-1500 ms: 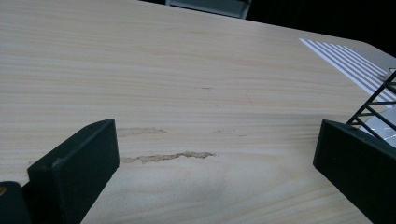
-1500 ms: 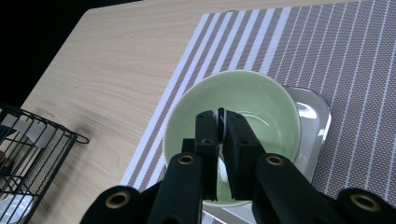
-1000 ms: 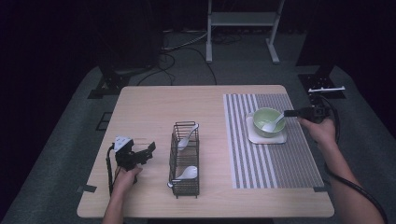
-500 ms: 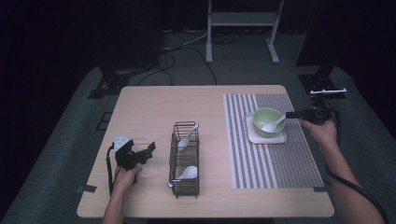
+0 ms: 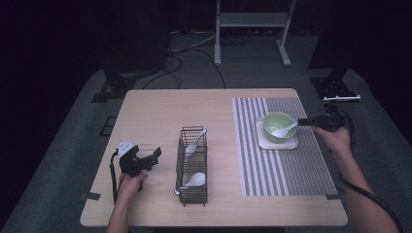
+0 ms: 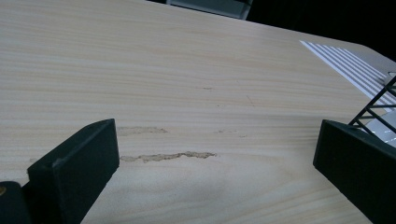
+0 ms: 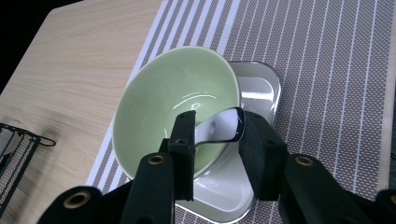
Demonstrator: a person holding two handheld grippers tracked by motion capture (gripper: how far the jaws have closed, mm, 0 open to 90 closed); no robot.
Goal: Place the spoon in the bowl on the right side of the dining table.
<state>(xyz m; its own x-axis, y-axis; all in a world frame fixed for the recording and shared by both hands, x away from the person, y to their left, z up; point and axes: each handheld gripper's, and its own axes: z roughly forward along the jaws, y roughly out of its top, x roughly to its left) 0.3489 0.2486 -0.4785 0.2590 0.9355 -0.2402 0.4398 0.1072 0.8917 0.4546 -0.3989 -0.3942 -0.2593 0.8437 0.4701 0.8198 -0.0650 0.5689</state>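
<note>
Since the earlier frame, little has shifted in the high view: both hands sit abt where they were, but the right gripper [image 7: 215, 140] has just been opening its jaws, w/ the white spoon [image 7: 219, 129] handle between them. In the right gripper view the handle end sits in the gap, close to the right pad; can't tell if it's touching either pad, so grip looks released or nearly so.

Spoon lies in the green bowl [image 5: 279, 126], right-centre of the high view, bowl on a white tray [image 5: 277, 142] on the striped mat [image 5: 311, 165]. Long axis runs bowl → right, handle pointing straight at the right gripper. Right hand far nearer.

Left gripper [image 5: 145, 160] at lower left, jaws spread wide over bare table [image 6: 187, 70], nothing btwn them, left of the wire rack [image 5: 193, 165] w/ two more spoons.

No brands or readable writing.
</note>
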